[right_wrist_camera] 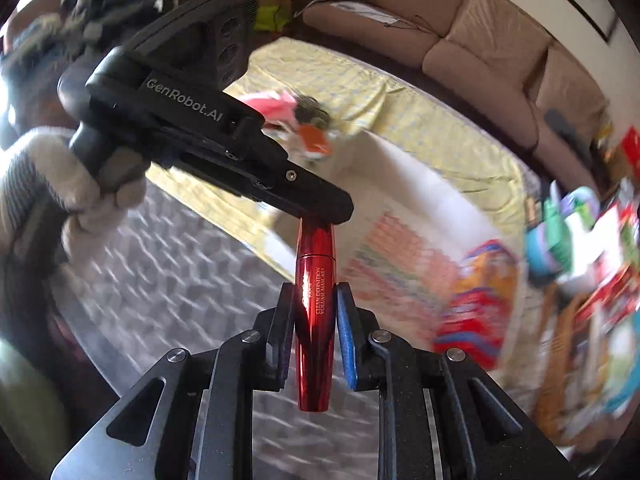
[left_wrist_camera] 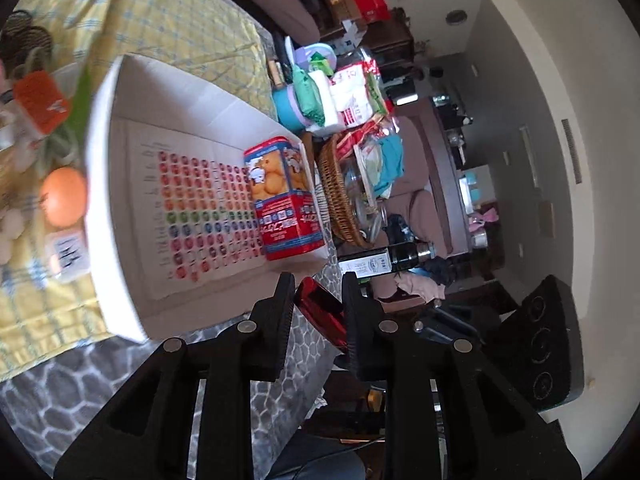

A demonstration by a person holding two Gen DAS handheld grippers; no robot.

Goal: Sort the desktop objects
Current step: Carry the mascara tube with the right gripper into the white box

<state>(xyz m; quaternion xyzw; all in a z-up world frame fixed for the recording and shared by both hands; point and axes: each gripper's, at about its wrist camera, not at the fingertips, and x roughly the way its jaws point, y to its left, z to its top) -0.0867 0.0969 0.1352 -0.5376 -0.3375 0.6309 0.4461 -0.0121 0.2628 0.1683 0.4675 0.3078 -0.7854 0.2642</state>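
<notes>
The red mascara tube [right_wrist_camera: 315,320] is held between both tools, above the grey pebble-patterned bench [right_wrist_camera: 172,280]. The right gripper [right_wrist_camera: 314,304] has its fingers closed narrow on the tube's lower body, one black pad and one blue pad [right_wrist_camera: 346,336] pressing its sides, with the printed label facing the camera. The tube stands roughly along the fingers' line, its cap end pointing toward 12 o'clock. There the left gripper [right_wrist_camera: 320,212], held by a gloved hand [right_wrist_camera: 80,184] at 9 o'clock, meets the cap.

In the left wrist view, the left gripper [left_wrist_camera: 318,284] has its fingers drawn narrow around the red tube [left_wrist_camera: 320,312], which lies slanted between them; they appear to touch it, though blur makes the contact on the far side hard to judge.

Toward 11 o'clock sits an open white box [left_wrist_camera: 120,184] on a yellow checked cloth [left_wrist_camera: 168,16]. Inside it lies a sheet of coloured dots [left_wrist_camera: 200,200] and a red biscuit carton [left_wrist_camera: 282,196] standing against the far wall. An orange [left_wrist_camera: 64,196] rests just outside the box at 9 o'clock. A wicker basket [left_wrist_camera: 336,196] sits beyond the carton.
</notes>
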